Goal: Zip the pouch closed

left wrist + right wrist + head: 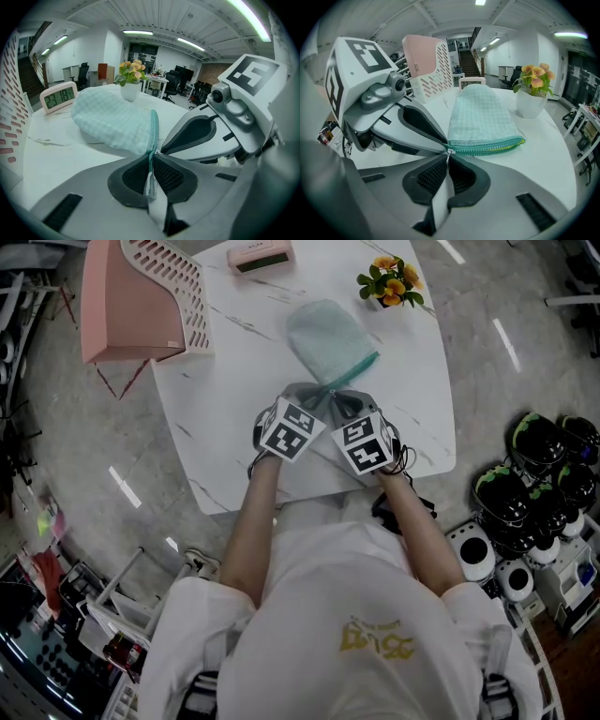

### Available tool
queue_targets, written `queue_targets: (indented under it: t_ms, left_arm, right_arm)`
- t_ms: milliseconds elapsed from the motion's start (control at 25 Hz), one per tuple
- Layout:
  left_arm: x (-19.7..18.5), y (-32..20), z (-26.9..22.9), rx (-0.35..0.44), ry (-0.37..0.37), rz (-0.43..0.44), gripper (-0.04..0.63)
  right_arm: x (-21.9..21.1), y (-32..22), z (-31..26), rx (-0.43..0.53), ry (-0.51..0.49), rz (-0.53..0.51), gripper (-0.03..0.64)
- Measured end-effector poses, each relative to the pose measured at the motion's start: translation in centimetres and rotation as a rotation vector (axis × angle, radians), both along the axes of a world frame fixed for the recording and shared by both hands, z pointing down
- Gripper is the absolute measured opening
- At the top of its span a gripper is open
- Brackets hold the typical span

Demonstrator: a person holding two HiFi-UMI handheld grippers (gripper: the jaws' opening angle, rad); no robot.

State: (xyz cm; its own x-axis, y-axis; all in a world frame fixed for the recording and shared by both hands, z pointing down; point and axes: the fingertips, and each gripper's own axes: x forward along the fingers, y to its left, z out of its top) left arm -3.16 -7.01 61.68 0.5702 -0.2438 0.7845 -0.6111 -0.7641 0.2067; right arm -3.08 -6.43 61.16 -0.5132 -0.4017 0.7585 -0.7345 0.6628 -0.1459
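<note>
A mint-green checked pouch [328, 334] lies on the white marble table [216, 390], its teal zipper edge [487, 147] facing me. A little yellow shows at that edge's right end. Both grippers meet at the pouch's near corner. My left gripper [151, 161] is shut on the zipper tape end at the pouch's corner [152, 140]. My right gripper [449, 161] is shut on the small silver zipper pull [449, 153] at the same corner. From the head view the left gripper [317, 401] and right gripper [339, 401] sit side by side, tips together.
A pink slotted rack [141, 296] stands at the table's far left. A pink digital clock [260, 256] and a white pot of yellow flowers [389, 282] stand at the far side. Black and green gear [539, 484] is stacked on the floor to the right.
</note>
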Motion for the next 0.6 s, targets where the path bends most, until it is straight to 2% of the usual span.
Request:
queue_targets:
  t_ms: [280,600]
  left_arm:
    - [-0.06,0.05,0.09,-0.007,0.0,0.004,0.046]
    - [-0.01,0.01,0.11,-0.012,0.006,0.003,0.044]
  right_arm:
    - [0.0,-0.04,0.08,0.005,-0.004,0.006,0.029]
    - [0.09,-0.18,0.12,-0.035,-0.051,0.032,0.023]
